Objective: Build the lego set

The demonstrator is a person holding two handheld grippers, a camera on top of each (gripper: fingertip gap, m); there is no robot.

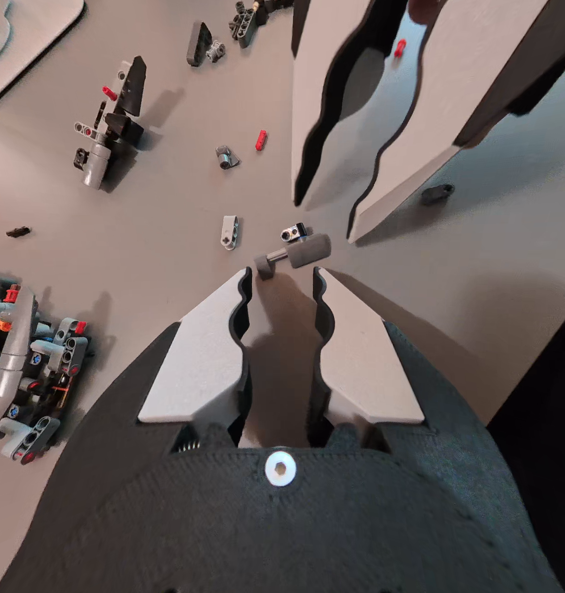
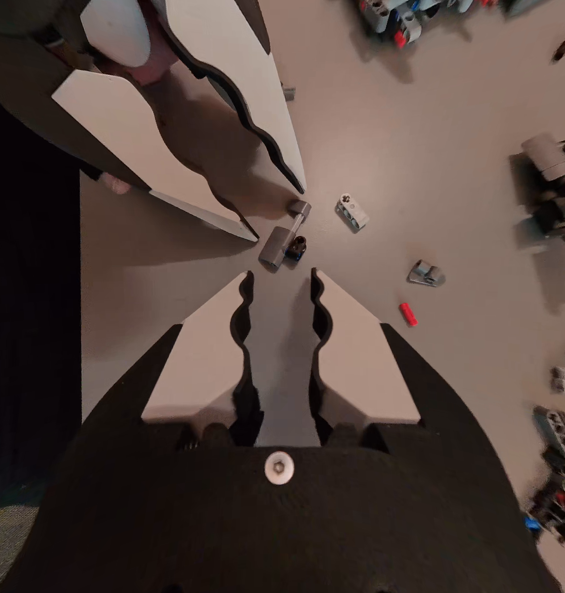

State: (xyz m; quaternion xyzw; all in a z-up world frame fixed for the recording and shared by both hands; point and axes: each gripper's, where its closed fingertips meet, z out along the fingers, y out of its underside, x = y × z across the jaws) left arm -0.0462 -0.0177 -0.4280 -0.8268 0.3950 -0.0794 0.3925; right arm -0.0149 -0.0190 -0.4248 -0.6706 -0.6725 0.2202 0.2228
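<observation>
A grey piston-like piece with a thin metal-coloured rod lies on the grey table just beyond my left gripper, which is open and empty. A small black and grey connector touches it. My right gripper comes in from the top right, open and empty. In the right wrist view the same piston piece lies just beyond my right gripper, with the left gripper facing it from the upper left. A partly built model stands at the lower left.
Loose parts lie around: a light grey short beam, a grey connector, a red pin, a small sub-assembly and dark pieces farther back. The table edge runs close on the left in the right wrist view. Less than 4 cm separates the two grippers' tips. My right gripper's tips are some 7 cm from the red pin. Look for it in the right wrist view too.
</observation>
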